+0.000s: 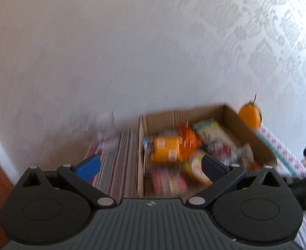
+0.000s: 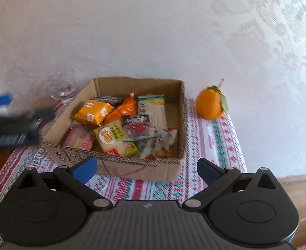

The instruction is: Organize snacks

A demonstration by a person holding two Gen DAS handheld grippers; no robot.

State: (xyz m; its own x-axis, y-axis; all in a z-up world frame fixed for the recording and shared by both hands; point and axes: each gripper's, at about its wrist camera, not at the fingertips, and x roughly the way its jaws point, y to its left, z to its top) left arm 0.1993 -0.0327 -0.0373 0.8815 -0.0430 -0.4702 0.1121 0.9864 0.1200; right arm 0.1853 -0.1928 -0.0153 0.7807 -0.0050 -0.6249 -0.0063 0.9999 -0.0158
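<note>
sitting in the open brown cardboard box [image 2: 119, 162] on the stripy patterned tablecloth [image 2: 211, 145] are the shiny snack packets [image 2: 119, 125]. both the left gripper [image 1: 150, 164] and right gripper [image 2: 146, 169] are wide open, holding nothing. it looks like a gap between packets. next, one must find another snack.

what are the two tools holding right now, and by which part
Nothing is held. The left tool stands open with no packet between its pads, above the cardboard box. The right tool is open too, in front of the box.
</note>
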